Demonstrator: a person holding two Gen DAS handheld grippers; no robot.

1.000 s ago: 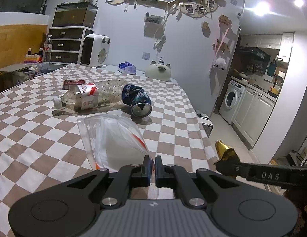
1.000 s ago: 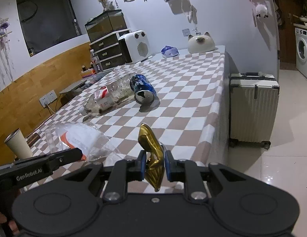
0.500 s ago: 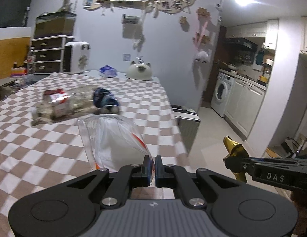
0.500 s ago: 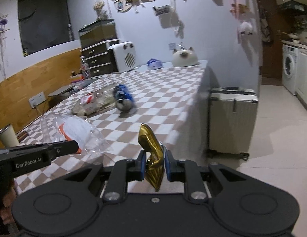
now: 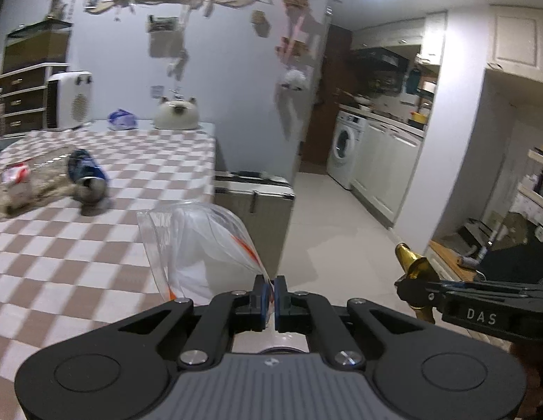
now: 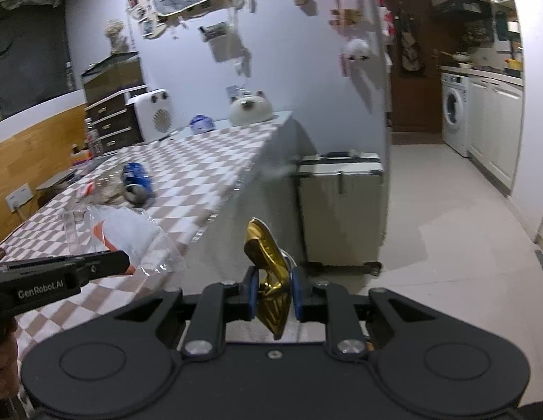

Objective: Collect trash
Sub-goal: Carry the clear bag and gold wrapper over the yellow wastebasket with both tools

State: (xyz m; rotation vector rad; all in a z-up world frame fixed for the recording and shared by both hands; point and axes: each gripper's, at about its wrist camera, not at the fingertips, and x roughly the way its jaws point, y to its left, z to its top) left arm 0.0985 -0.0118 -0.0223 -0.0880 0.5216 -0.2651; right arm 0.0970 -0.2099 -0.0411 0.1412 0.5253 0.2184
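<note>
Both tongs loaded beside the desk point(image 5: 96, 266).
Left tongs point(image 5: 270, 294) pinch the clear bag point(image 5: 201, 245); right tongs point(image 6: 271, 292) clamp what looks like crumpled gold foil point(image 6: 268, 266), centre frame.

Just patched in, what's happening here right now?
A person is collecting trash with handheld tongs. The left tongs pinch the edge of a clear plastic bag; the right tongs grip a crumpled gold wrapper, not yet bagged. A crushed blue can and a plastic bottle lie on the checkered table.
</note>
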